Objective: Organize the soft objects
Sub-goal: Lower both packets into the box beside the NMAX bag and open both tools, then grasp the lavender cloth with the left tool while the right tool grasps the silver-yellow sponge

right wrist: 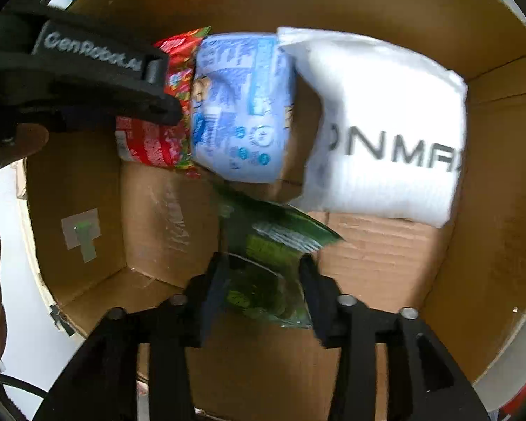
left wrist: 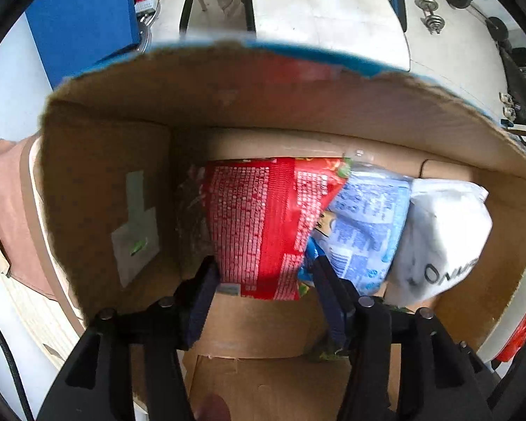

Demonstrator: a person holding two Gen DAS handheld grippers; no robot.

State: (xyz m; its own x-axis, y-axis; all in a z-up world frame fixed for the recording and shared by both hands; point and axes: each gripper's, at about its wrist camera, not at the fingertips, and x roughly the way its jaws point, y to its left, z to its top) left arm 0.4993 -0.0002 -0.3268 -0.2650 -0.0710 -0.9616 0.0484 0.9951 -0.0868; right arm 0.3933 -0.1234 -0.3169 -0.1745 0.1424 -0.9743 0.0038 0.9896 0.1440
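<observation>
Inside a cardboard box (left wrist: 105,182) a red snack bag (left wrist: 263,228), a light blue pack (left wrist: 364,224) and a white pouch (left wrist: 442,235) stand in a row against the far wall. My left gripper (left wrist: 263,280) is shut on the lower edge of the red bag. In the right wrist view the same row shows: red bag (right wrist: 172,112), blue pack (right wrist: 242,105), white pouch (right wrist: 385,126). My right gripper (right wrist: 259,284) is shut on a green bag (right wrist: 266,263), held low over the box floor (right wrist: 378,252). The left gripper's body (right wrist: 87,70) reaches in from the left.
A taped label (left wrist: 133,242) sits on the box's left wall. Outside the box lie a blue panel (left wrist: 80,17), a brown cloth (left wrist: 10,210), dumbbells (left wrist: 431,10) on the pale floor and a red-and-white container (left wrist: 519,322) at the right.
</observation>
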